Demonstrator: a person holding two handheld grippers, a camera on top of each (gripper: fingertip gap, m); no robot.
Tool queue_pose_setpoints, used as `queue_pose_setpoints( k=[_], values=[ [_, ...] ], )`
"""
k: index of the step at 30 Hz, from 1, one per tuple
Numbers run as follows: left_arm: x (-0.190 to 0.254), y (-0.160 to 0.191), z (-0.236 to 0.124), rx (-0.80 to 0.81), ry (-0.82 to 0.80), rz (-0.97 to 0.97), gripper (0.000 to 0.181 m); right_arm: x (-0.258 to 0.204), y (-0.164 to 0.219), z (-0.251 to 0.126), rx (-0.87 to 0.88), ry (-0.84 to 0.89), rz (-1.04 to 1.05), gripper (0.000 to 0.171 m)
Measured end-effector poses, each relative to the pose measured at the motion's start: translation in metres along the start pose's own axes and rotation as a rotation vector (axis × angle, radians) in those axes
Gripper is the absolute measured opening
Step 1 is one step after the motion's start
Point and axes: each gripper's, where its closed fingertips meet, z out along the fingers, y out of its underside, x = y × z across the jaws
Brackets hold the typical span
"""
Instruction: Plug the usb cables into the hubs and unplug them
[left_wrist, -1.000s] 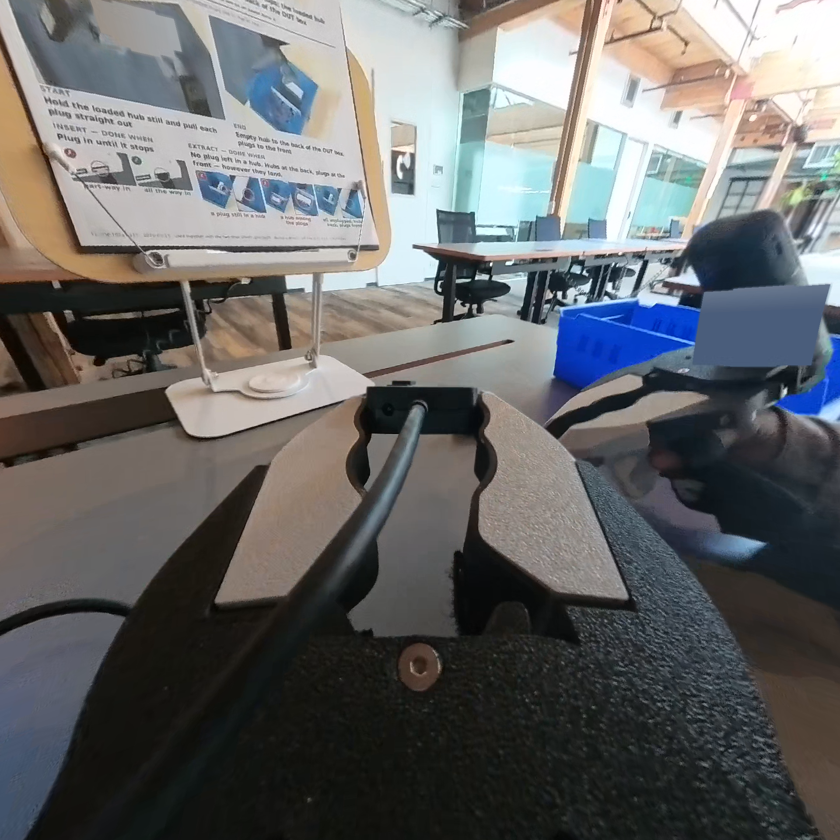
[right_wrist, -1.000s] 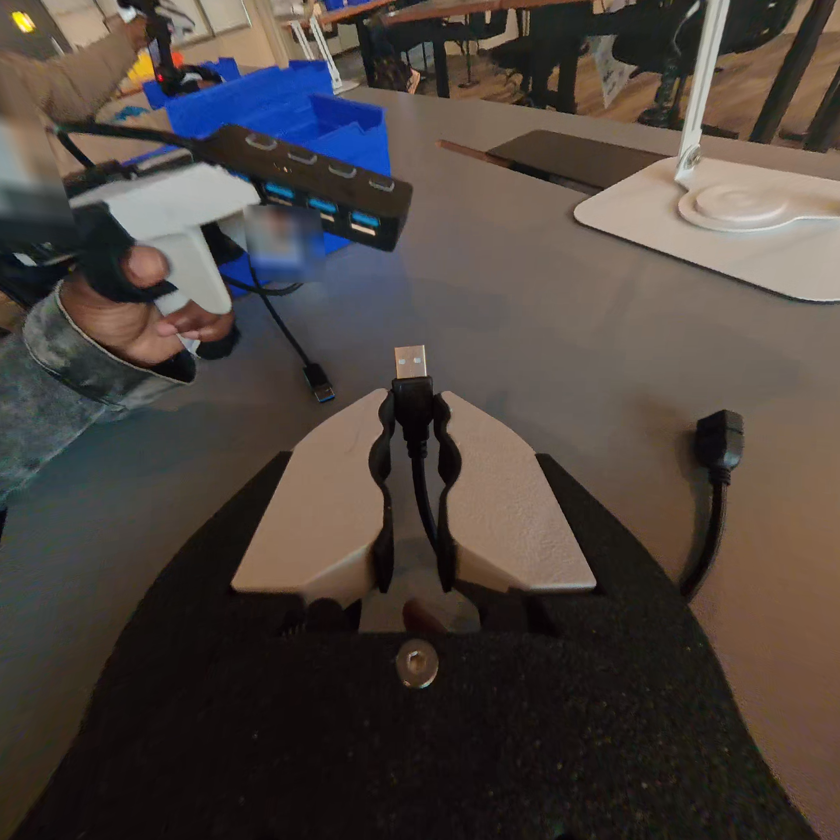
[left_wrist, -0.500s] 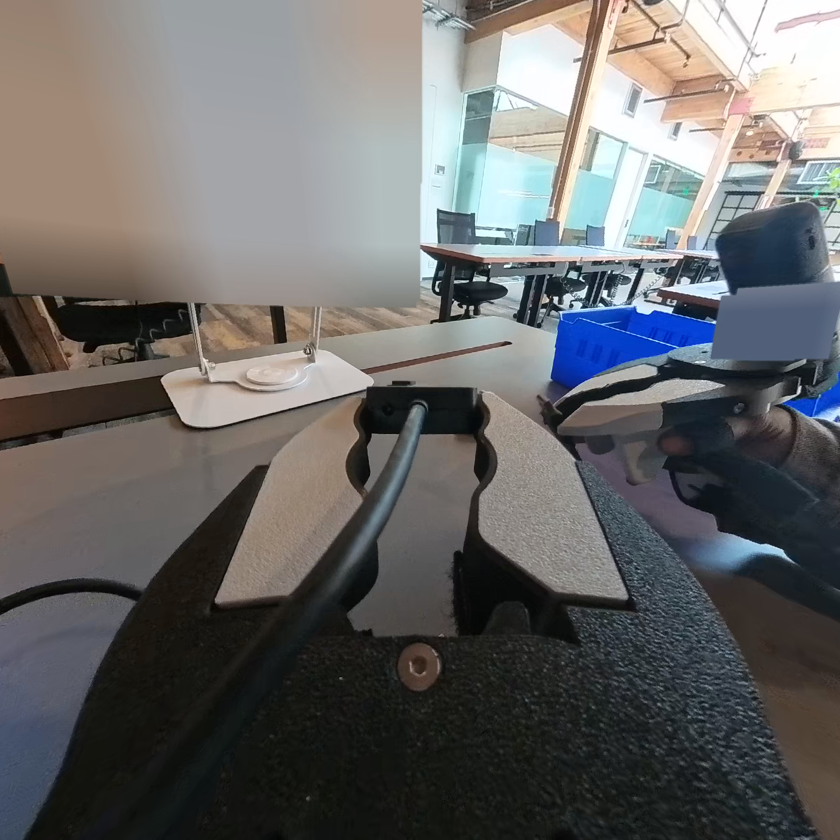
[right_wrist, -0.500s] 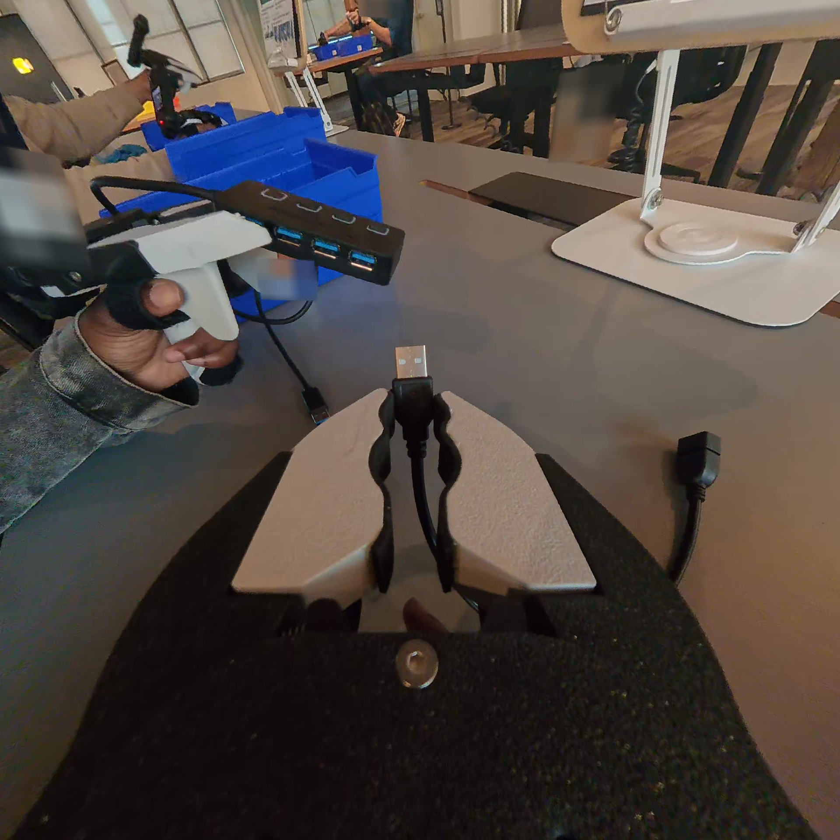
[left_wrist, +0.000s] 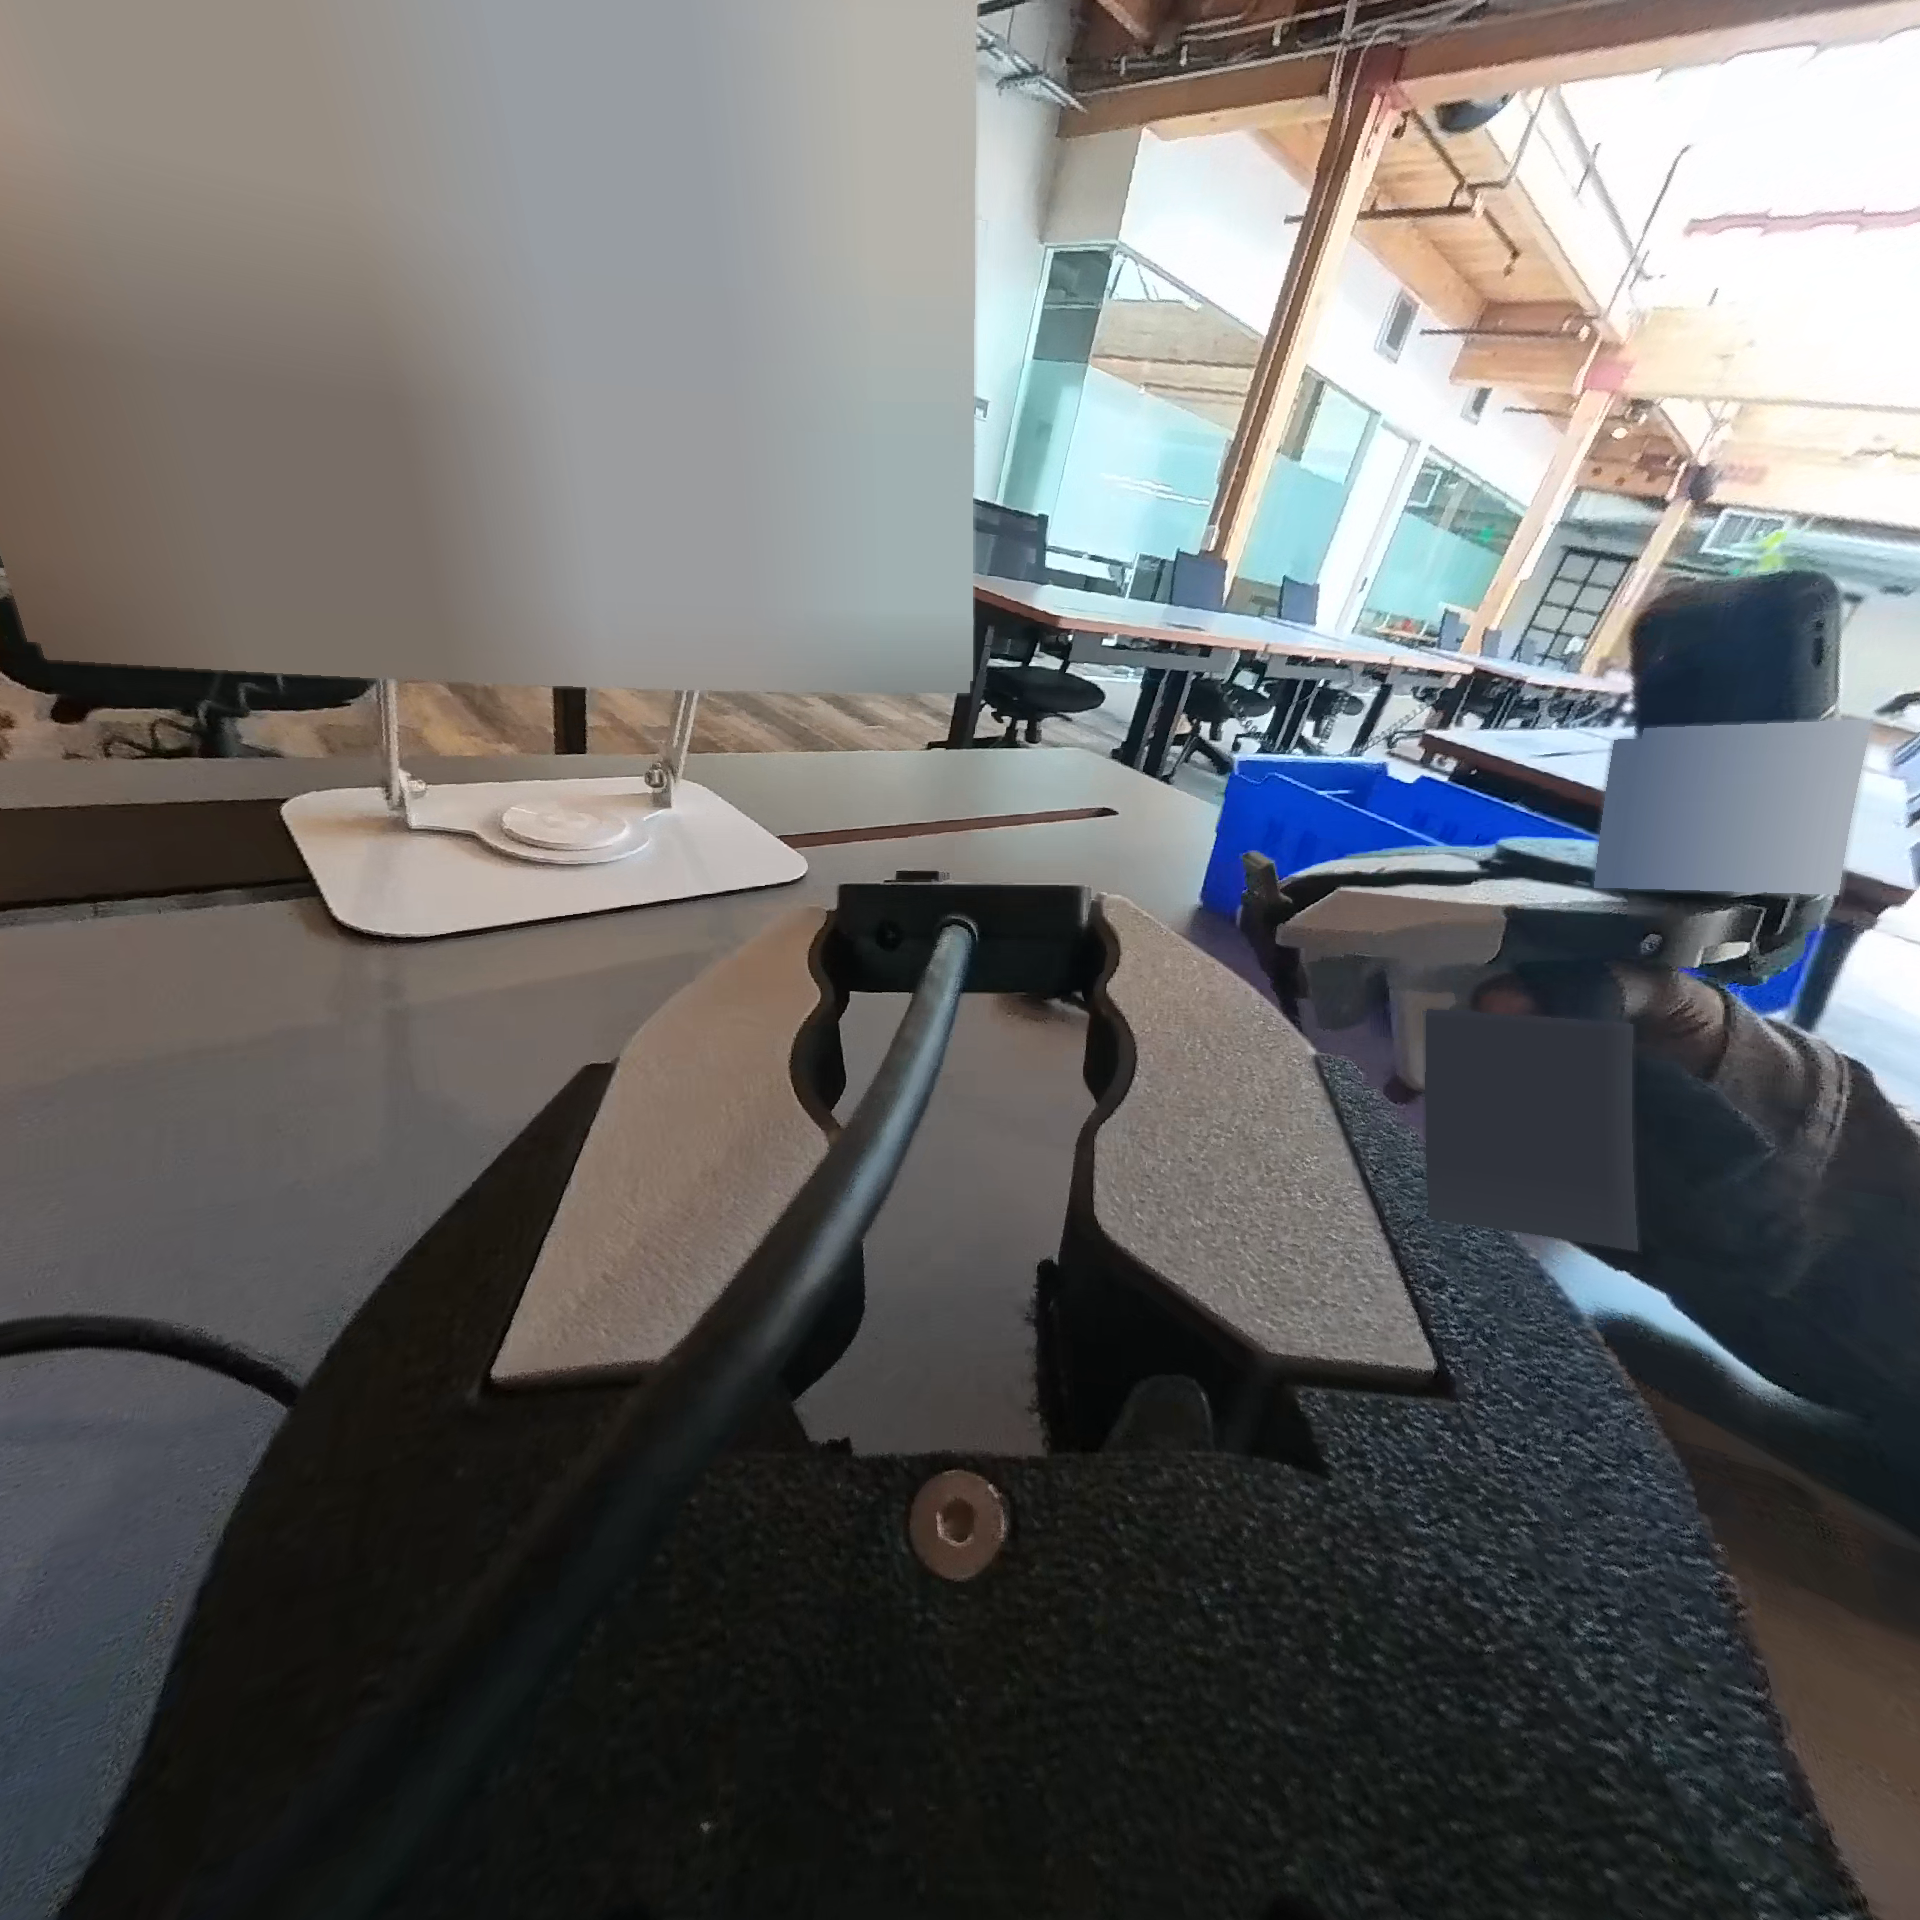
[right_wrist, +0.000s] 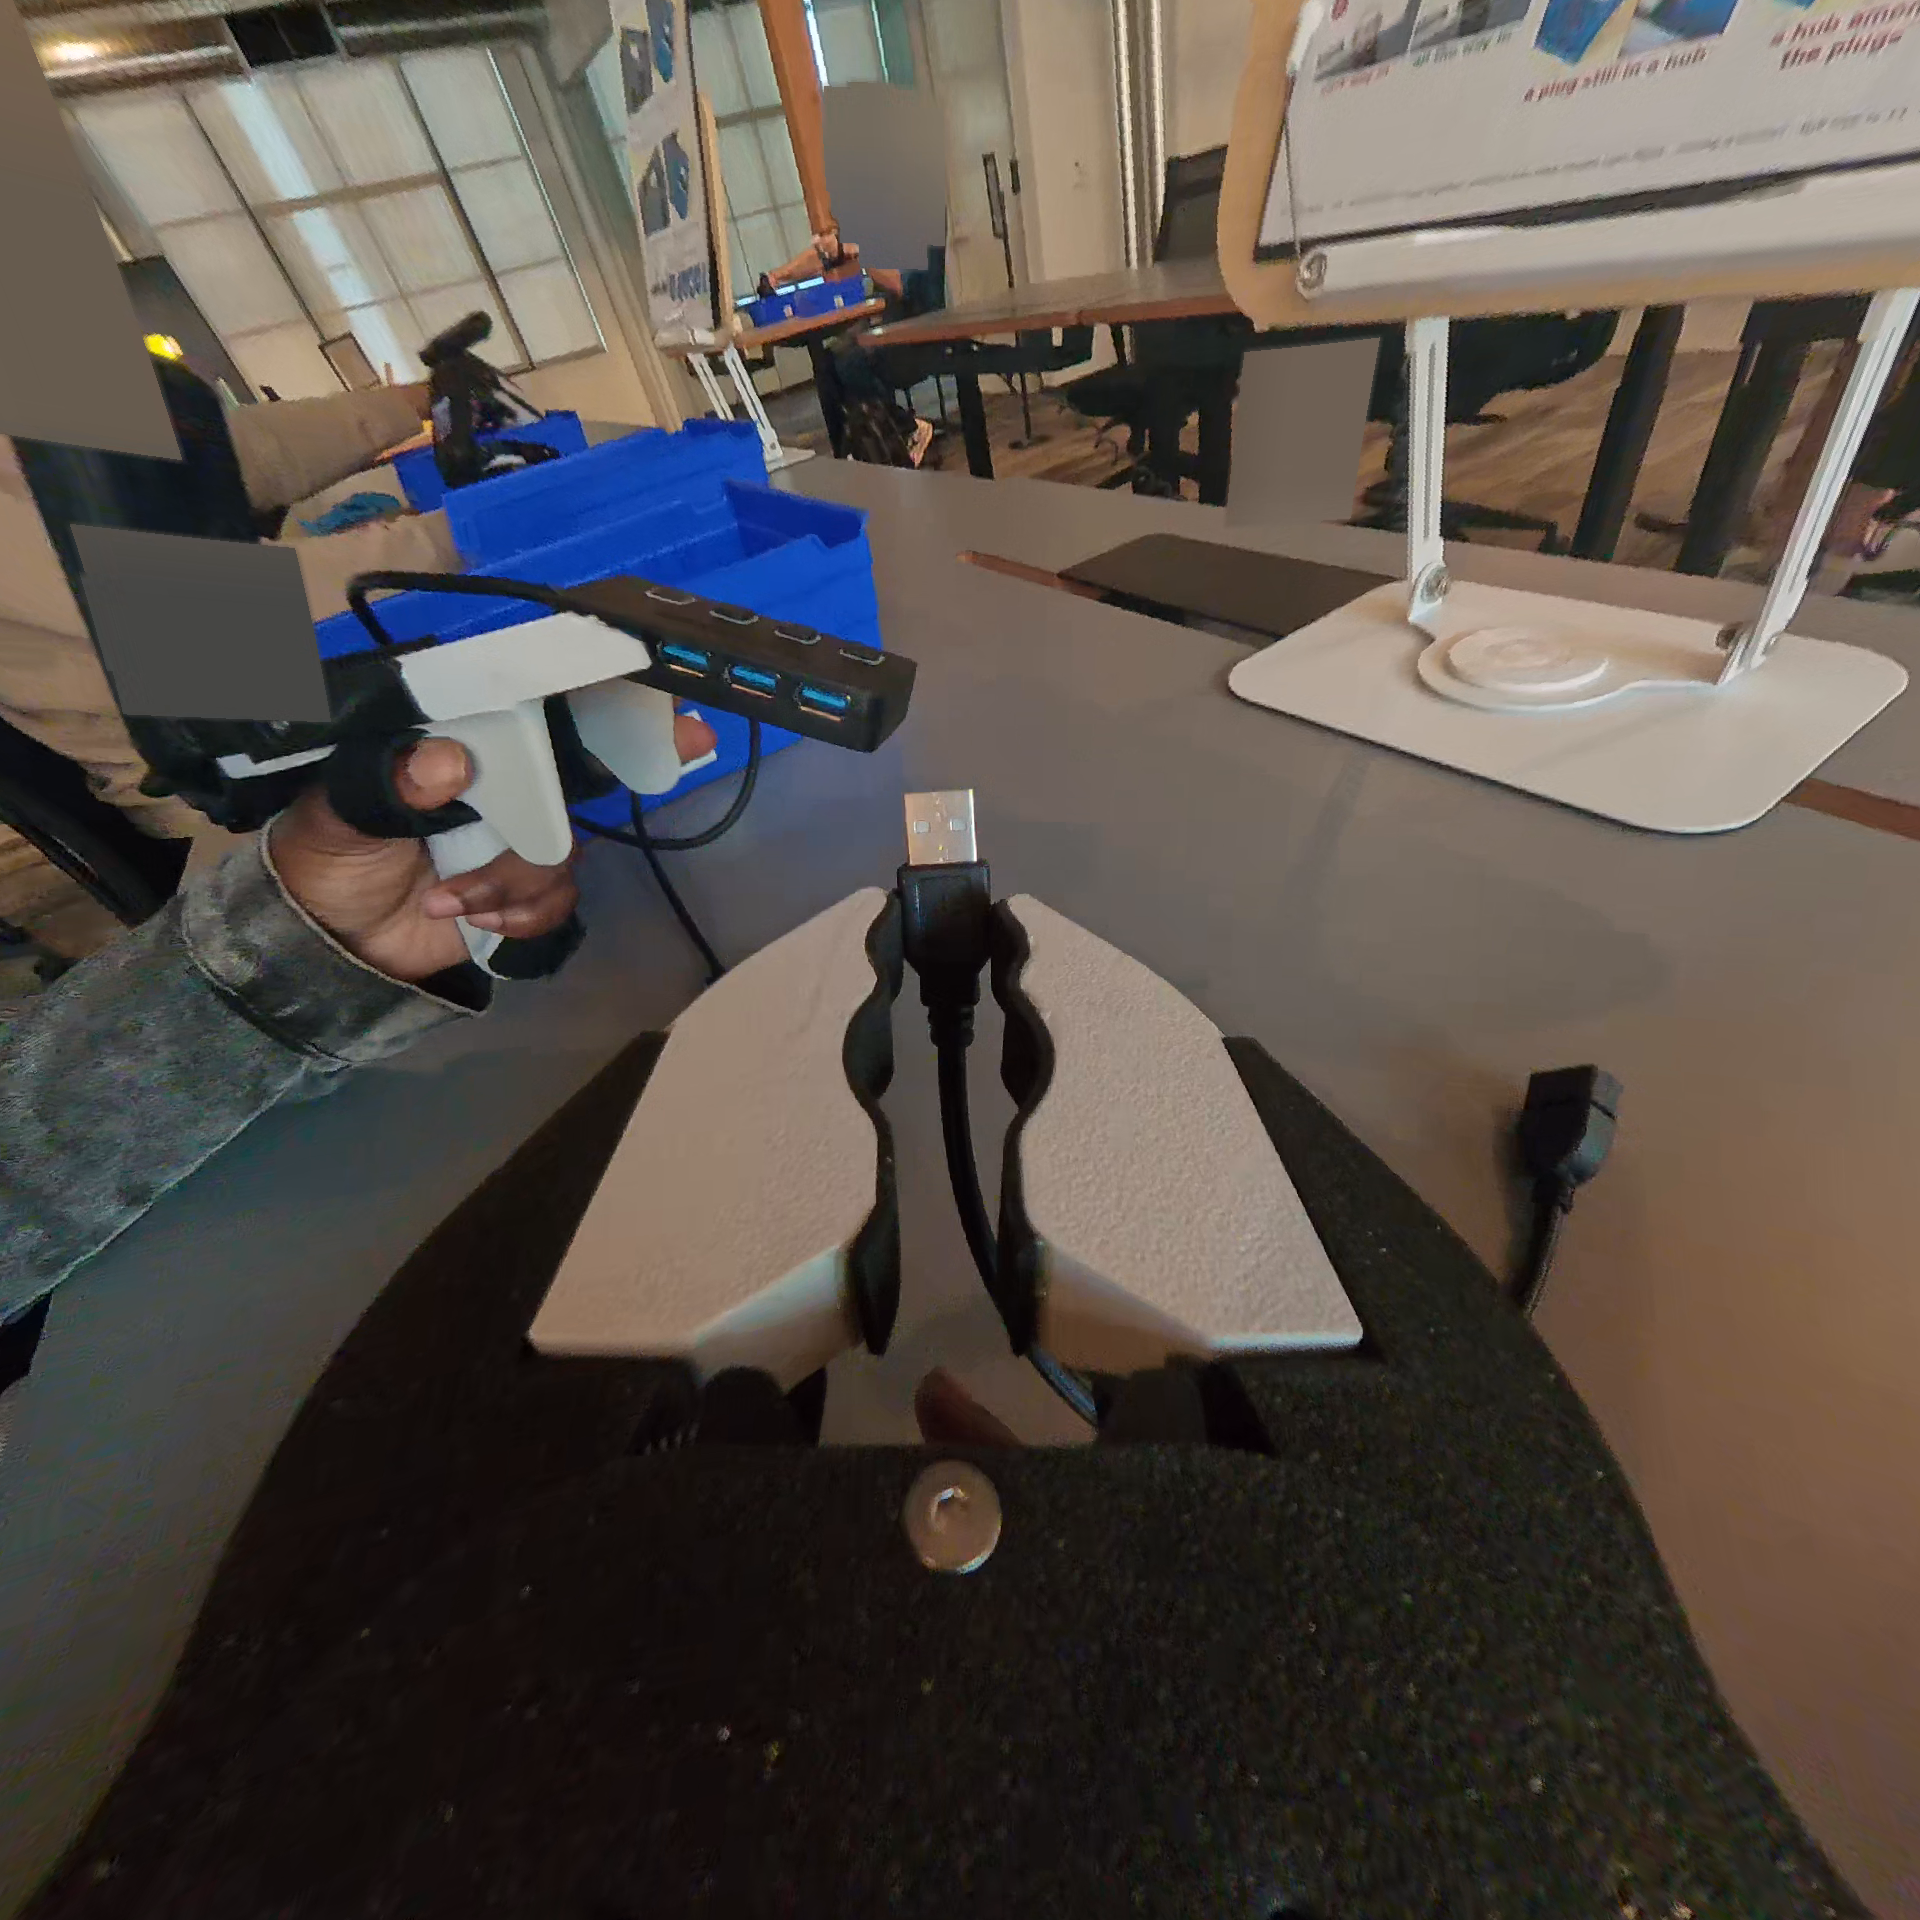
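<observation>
Open-plan office — long desks (left_wrist: 1195, 623), swivel chairs (left_wrist: 1029, 686), glass partitions (left_wrist: 1122, 457)

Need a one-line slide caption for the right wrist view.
Right gripper clamps a USB plug aimed toward the black hub held aloft by the left gripper.

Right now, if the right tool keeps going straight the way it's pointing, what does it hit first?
Probably nothing soon. The right tool and its USB plug aim past the USB hub, held up-left, over bare grey table; depth is unclear.

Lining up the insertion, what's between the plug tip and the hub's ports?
Nothing: in the right wrist view only air over bare table separates the USB plug from the hub.
</observation>
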Motion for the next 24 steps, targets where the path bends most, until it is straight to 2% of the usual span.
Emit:
queue_pose_setpoints(
  k=[11, 17, 20, 24],
  values=[
    [0.003, 0.002, 0.001, -0.018, 0.01, 0.041, 0.043, -0.005, -0.008, -0.004, 0.031, -0.015, -0.039, 0.015],
    [0.004, -0.009, -0.005, -0.028, 0.011, 0.053, 0.044, -0.005, -0.008, -0.005, 0.03, -0.021, -0.034, 0.015],
    [0.018, -0.041, -0.016, -0.038, 0.034, 0.065, 0.044, -0.002, -0.008, -0.007, 0.038, -0.016, -0.033, 0.015],
    [0.029, -0.113, -0.044, -0.037, 0.075, 0.104, 0.044, 0.001, -0.007, -0.008, 0.035, -0.024, -0.011, 0.015]
  ],
)
